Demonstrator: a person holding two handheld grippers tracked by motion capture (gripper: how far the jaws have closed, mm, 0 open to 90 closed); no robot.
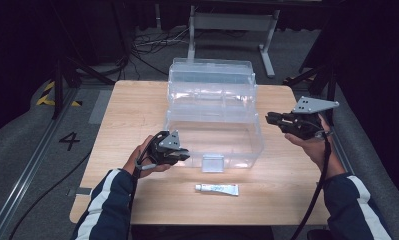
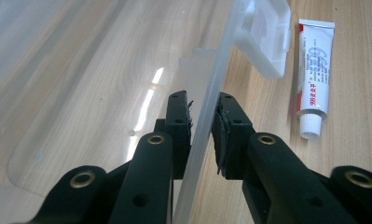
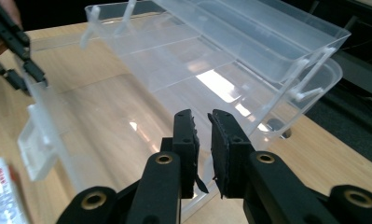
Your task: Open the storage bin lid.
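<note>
We have the clear plastic box (image 1: 214,117) sitting mid-counter with its lid thrown back toward twelve o'clock. Our left gripper (image 1: 179,155) is at the box's front left corner, about seven o'clock from its middle. In the left gripper view, that left gripper (image 2: 203,116) has its jaws nearly together on the thin front wall of the box (image 2: 207,107), one pad on each side, clamped on the rim. The box's white front latch (image 2: 267,37) hangs just past the jaws.

The tube (image 1: 217,189) lies flat on the wooden counter (image 1: 122,130) at six o'clock from the box, near the front wall but apart from it; in the left gripper view, the tube (image 2: 314,70) rests just beside the latch.

Our right gripper (image 1: 271,119) hovers at three o'clock, beside the box's right wall. In the right gripper view, the right gripper (image 3: 202,121) has a narrow gap between its jaws and nothing between them, the box (image 3: 183,70) lying beyond.
</note>
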